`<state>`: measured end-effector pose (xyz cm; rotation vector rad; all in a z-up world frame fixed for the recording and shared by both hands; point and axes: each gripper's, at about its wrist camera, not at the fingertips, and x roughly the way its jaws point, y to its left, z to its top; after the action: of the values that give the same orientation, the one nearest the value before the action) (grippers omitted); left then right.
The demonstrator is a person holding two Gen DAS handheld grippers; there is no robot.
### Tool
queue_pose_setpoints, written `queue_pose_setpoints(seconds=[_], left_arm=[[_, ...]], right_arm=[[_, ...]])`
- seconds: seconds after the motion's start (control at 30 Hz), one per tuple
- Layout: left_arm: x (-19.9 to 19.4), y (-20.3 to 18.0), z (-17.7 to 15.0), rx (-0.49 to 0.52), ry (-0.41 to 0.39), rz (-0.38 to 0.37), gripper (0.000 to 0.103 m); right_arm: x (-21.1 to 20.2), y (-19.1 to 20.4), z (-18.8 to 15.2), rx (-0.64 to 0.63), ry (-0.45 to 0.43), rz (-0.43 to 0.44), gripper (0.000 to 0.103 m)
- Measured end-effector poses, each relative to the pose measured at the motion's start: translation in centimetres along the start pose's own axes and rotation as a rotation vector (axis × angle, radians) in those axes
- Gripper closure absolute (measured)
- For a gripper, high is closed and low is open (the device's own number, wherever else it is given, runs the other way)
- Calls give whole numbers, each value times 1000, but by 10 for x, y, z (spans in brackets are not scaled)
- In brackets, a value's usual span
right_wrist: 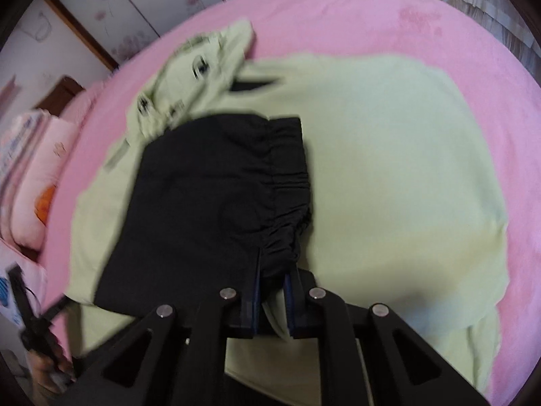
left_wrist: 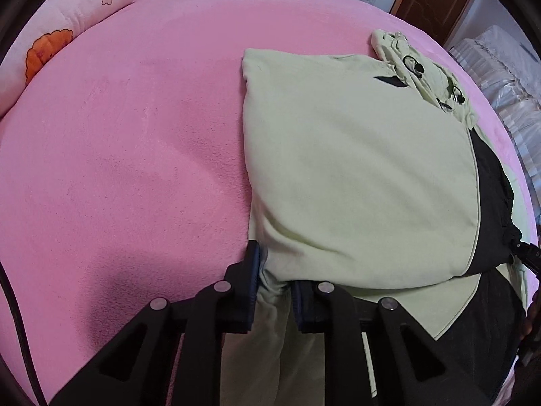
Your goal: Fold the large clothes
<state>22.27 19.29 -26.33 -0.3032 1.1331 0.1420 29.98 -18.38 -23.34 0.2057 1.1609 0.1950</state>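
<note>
A large pale green hooded garment (left_wrist: 355, 169) with black panels lies partly folded on the pink bed (left_wrist: 135, 152). Its hood (left_wrist: 419, 71) with black cords lies at the far end. My left gripper (left_wrist: 275, 270) is shut on the garment's near left corner, green cloth pinched between the pads. In the right wrist view the garment (right_wrist: 389, 169) lies spread out, and a black gathered part (right_wrist: 216, 203) lies folded over its middle. My right gripper (right_wrist: 274, 270) is shut on the near edge of this black part. The right wrist view is blurred.
A pink pillow (left_wrist: 67, 27) with an orange print lies at the bed's far left; it also shows in the right wrist view (right_wrist: 37, 186). A wooden door (left_wrist: 436, 0) and white frilled bedding (left_wrist: 507, 84) stand beyond the bed. Bare pink sheet spreads left of the garment.
</note>
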Motion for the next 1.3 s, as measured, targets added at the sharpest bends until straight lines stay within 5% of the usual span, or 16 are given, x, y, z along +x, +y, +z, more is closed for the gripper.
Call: queue_pose_setpoints(seconds=[0.07,0.2,0.33,0.43,0.57,0.73,0.8,0.9,1.0,1.1,1.17,1.23,1.3], left_arm=[[-4,-1,-3,15,-1,13,84],[-26,-4,-6,42,39,46,46],[-70,-12,-9,77,-65,25,41],[-80,-31,7,72,-151,-48,39],[-51,-73,46,57,-190,-104,39],[-7,-88,87,-15,-184,-83,39],[19,-88,99,-33,-145,-44,39],[46,-75,108,-44,-99,27,39],[53,-57,112,-41,-122,77,39],[57,-35,114,-50,-125,111,39],[61,-24,114,-57,-122,125,31],[64,-9,113,-74,-120,138,27],[66,-2,112,-70,-128,140,25]], right_arm=[[-5,6,-3,-35,-32,-28,89],[-30,14,1,-55,-36,-120,71],[-65,37,-5,-147,-170,-172,69],[-68,74,4,-223,-219,-56,69],[-31,137,23,-272,-190,87,69],[29,180,43,-288,-119,127,69],[50,175,51,-273,-89,114,73],[59,154,59,-271,-69,104,103],[49,123,65,-266,-60,151,103],[33,95,63,-298,-141,-96,98],[25,58,66,-254,-147,-130,99],[22,18,69,-170,-127,-118,103],[17,-11,68,-90,-120,1,103]])
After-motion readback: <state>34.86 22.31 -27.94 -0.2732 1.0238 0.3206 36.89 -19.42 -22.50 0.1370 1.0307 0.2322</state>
